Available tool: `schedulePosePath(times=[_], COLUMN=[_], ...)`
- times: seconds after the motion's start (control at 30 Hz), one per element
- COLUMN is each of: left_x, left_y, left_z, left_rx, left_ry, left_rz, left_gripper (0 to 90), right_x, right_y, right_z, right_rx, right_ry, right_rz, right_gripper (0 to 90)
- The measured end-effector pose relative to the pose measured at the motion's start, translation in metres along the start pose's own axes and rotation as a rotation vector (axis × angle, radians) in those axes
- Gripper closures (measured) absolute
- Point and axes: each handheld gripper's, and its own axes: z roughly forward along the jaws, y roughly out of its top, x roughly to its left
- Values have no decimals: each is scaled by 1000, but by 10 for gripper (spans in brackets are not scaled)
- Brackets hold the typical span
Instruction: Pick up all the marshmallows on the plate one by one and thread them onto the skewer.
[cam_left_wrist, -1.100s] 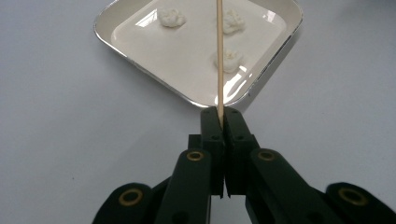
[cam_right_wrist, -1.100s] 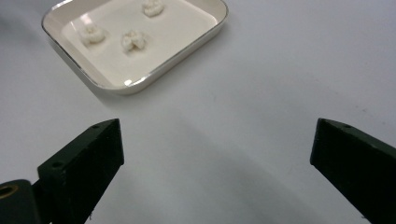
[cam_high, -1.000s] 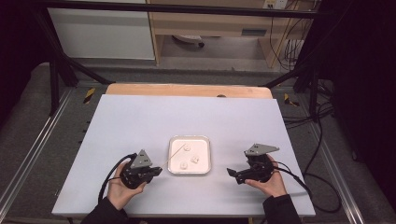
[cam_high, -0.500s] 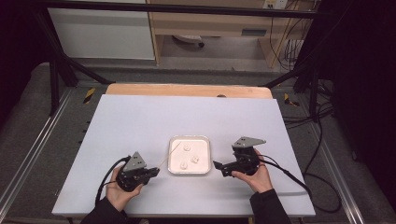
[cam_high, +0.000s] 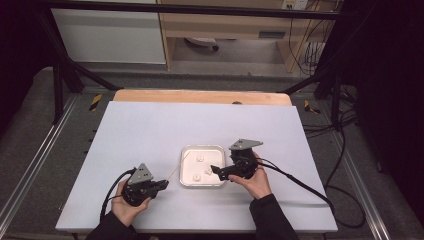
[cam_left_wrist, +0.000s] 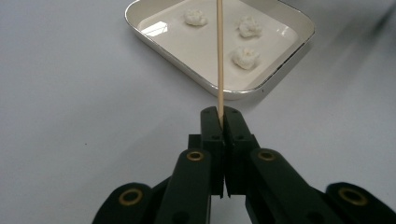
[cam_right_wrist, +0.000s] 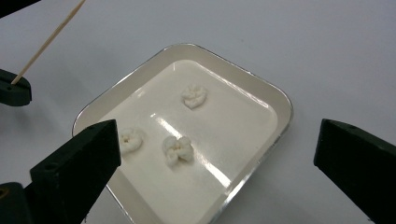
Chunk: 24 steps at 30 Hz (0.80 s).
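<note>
A white square tray (cam_high: 202, 148) on the table holds three small white lumps (cam_high: 200, 158). My left gripper (cam_high: 163, 184) lies low at the tray's near left, shut on a thin wooden skewer (cam_high: 179, 166) that slants up over the tray's left rim. In the left gripper view the jaws (cam_left_wrist: 219, 114) pinch the skewer (cam_left_wrist: 219, 56), which crosses in front of the tray (cam_left_wrist: 187, 42) and its lumps (cam_left_wrist: 246, 57). My right gripper (cam_high: 218, 172) hovers over the tray's right side, open. Its wide-spread jaws (cam_right_wrist: 218, 140) frame the tray (cam_right_wrist: 243, 126) and lumps (cam_right_wrist: 177, 150), touching none.
The tray sits on a pale grey table sheet (cam_high: 150, 130) with a wooden strip (cam_high: 200, 96) along the far edge. Black cables (cam_high: 300, 182) trail from both grippers toward the near side. Metal frame rails (cam_high: 30, 170) run down both sides.
My right gripper has moved left from beside the tray to over its right side. The left gripper and skewer have stayed about where they were.
</note>
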Motion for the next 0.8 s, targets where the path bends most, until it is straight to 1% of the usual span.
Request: schedulePosePath(times=[0.07, 0.1, 0.13, 0.17, 0.2, 0.23, 0.27, 0.3, 0.33, 0.37, 0.43, 0.47, 0.53, 0.63, 0.67, 0.7, 0.73, 0.8], left_x=[0, 0, 0, 0, -1, -1, -1, -2, -2, -2, -2, -2, -2, -3, -3, -3, -3, -3], left_y=[0, 0, 0, -1, -1, 0, 0, 0, 0, 0, 0, 0, 0, -1, -1, -1, -1, -1], left_z=[0, 1, 1, 1, 2, 2, 2, 2, 2, 2, 2, 2, 2, 3, 3, 3, 3, 4], left_rx=[0, 2, 2, 3, 2, 3, 1, 2, 2, 2, 2, 1, 0, 0, -1, -1, 0, 0], left_ry=[-2, -4, -4, -4, -6, -6, -6, -7, -7, -7, -7, -7, -8, -8, -8, -8, -8, -9], left_rz=[-2, -5, -5, -5, -2, -1, -1, 2, 2, 1, 0, -1, 0, 2, 2, 1, 2, 1], left_gripper=[885, 884, 884, 884, 884, 884, 884, 884, 884, 884, 884, 884, 884, 884, 884, 884, 884, 884], right_x=[1, 3, 4, 4, 5, 6, 6, 7, 8, 8, 8, 8, 9, 11, 12, 12, 12, 13], right_y=[2, 4, 5, 5, 6, 6, 6, 5, 3, 3, 1, -2, -3, -6, -8, -8, -9, -10], right_z=[3, 9, 12, 12, 18, 19, 19, 22, 27, 27, 30, 33, 34, 36, 38, 38, 39, 41], right_rx=[3, 3, -2, -2, 4, 7, 7, 17, 44, 44, 68, 84, 89, 104, 111, 111, 115, 116], right_ry=[-6, -33, -24, -24, 9, 14, 14, 25, 33, 33, 43, 50, 53, 51, 54, 54, 57, 59], right_rz=[-9, -20, -19, -19, -11, -1, -1, -7, -22, -22, -24, -33, -36, -60, -59, -59, -59, -57], right_gripper=[35, 69, 82, 82, 111, 124, 124, 139, 165, 165, 191, 228, 244, 326, 372, 372, 390, 465])
